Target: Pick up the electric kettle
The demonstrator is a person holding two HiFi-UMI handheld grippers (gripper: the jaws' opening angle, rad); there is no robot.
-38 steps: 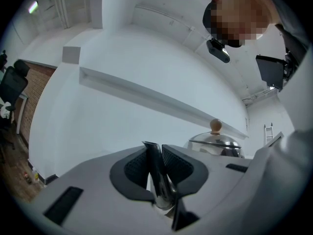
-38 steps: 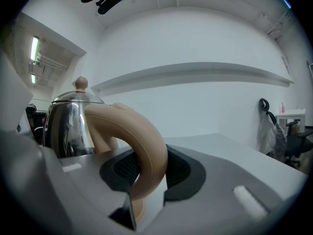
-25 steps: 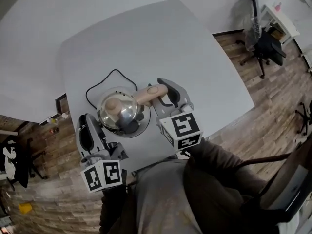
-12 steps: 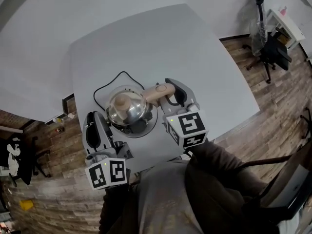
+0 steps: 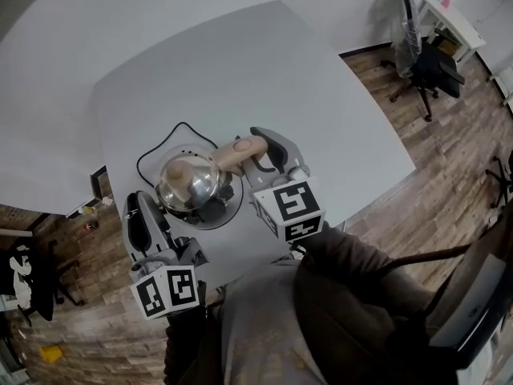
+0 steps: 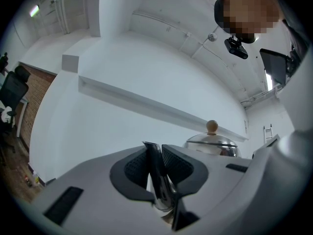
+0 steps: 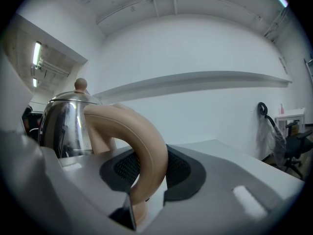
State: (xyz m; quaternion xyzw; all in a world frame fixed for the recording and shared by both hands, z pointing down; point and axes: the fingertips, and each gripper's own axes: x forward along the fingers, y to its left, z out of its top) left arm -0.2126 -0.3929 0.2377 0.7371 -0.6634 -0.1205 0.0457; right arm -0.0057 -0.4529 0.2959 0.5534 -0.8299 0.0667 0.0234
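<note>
- Bench (image 5: 240, 70): a white top. The kettle stood near the edge closest to me, and I saw nothing crowding it.
- Electric kettle (image 5: 188, 184): a polished steel body over its round base (image 5: 228, 215), with a black cord (image 5: 172, 131) looping behind. I could not tell whether it had left the base. I judged it rigid, slick on the steel, and heavy if it held water.
- Right hand-held gripper (image 7: 147, 173): partly closed, with both ribbed pads pressing on the handle.
- Left hand-held gripper (image 6: 157, 173): nearly closed, pinching a thin bright metal part, which I took to be the spout (image 6: 152, 153).
- Handle (image 7: 142, 146): a thick, matte beige loop, less slippery than the steel. I judged it the right place to hold, gripped near the body so the kettle would tip less.
- Lid knob (image 5: 176, 169): small and beige. I judged it too weak a hold.
</note>
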